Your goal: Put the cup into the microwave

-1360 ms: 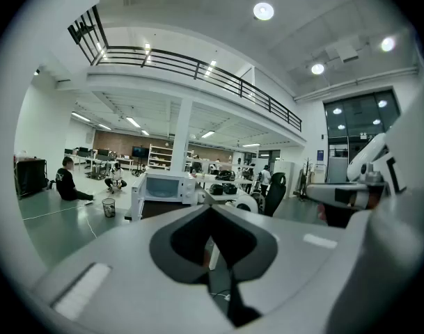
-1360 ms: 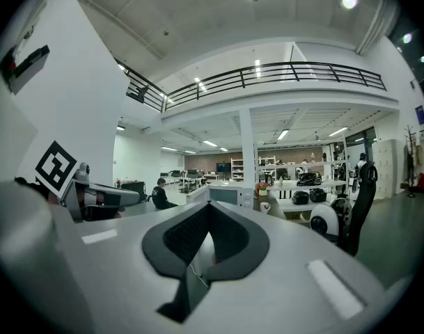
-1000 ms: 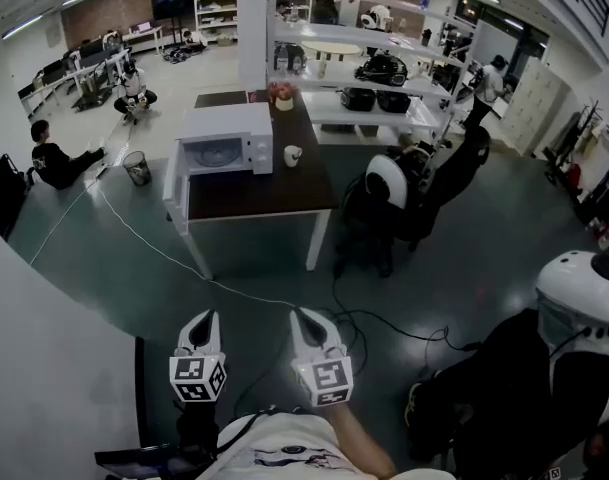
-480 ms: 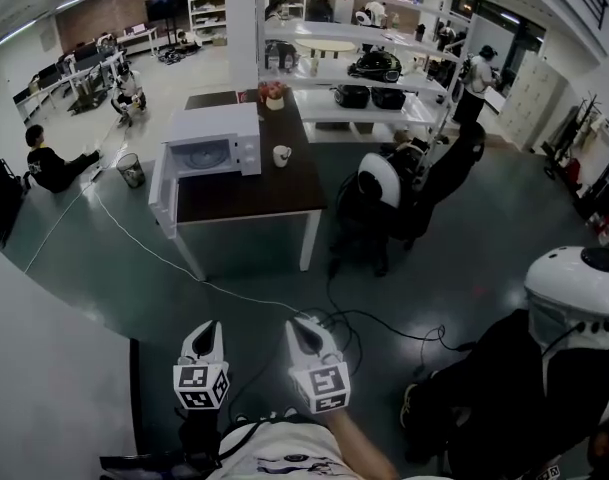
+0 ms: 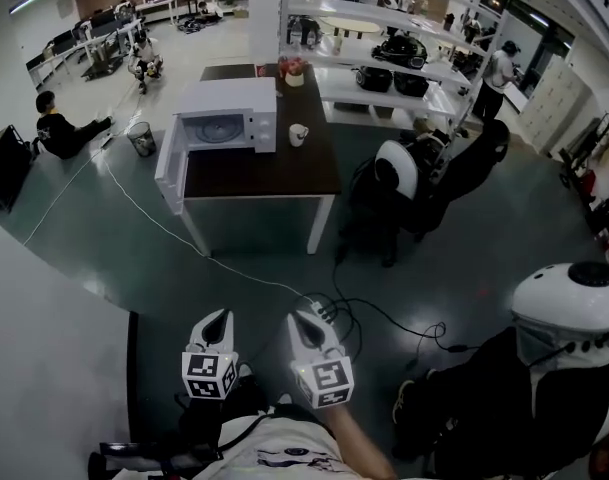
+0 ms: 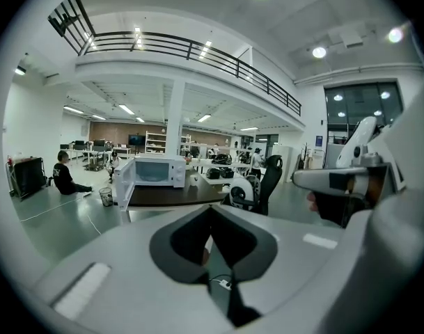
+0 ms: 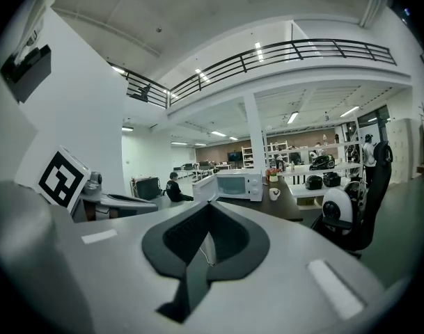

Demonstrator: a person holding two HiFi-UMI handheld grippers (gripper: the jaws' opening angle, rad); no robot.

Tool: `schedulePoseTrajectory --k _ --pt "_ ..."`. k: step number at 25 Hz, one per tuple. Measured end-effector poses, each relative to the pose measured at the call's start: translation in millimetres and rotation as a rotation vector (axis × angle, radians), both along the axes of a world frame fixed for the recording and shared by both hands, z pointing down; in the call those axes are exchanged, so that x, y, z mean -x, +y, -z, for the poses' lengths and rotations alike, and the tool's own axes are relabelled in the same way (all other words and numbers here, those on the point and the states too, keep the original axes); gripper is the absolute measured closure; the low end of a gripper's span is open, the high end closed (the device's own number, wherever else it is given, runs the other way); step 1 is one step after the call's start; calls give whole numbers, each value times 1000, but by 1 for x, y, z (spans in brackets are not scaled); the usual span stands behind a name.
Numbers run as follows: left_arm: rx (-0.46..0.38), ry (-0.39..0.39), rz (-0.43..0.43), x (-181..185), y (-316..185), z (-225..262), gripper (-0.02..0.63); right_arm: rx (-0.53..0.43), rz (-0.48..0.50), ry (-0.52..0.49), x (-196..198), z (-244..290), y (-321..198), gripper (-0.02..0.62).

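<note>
Both grippers: the left gripper (image 5: 216,318) and the right gripper (image 5: 302,320) are held low and near the person, side by side. Each has its jaws pressed together with nothing between them.
Cup: the cup (image 5: 297,135) stands upright on the dark table (image 5: 269,180), just right of the microwave (image 5: 227,126) and well apart from both grippers.
Microwave: its door (image 5: 170,164) hangs open to the left and the cavity faces the near side, so the way in looks free.
Step in hand, as I judge it: the approach to the table, with no reach begun.
Risk, floor: a white cable (image 5: 174,251) and a power strip (image 5: 320,313) lie between the person and the table and could snag a foot.
Risk, grasp: shut jaws reaching the cup would shove or tip it, so they need to spread first.
Risk, crowding: a black chair (image 5: 404,193) stands close to the table's right side, which narrows room for the right arm.
Risk, placing: a cup carried in from the right could knock the microwave's front frame.
</note>
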State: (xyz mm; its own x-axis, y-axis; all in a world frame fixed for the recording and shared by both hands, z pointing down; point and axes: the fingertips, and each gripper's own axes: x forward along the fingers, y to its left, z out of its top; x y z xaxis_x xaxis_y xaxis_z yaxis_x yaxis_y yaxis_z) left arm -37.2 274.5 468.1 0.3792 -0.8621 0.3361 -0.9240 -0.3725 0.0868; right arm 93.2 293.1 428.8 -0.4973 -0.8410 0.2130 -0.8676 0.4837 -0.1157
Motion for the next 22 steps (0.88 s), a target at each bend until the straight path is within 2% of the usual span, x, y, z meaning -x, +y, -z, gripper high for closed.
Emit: schedulePoseTrajectory --k 7,12,22 --pt "-59 28 -36 5 -58 15 606 -17 -33 14 14 4 -44 595" --pt "-64 44 -68 13 -96 20 607 -34 -52 21 24 12 -81 594" --pt "4 74 -53 57 -131 -1 606 6 -32 46 67 0 -123 594"
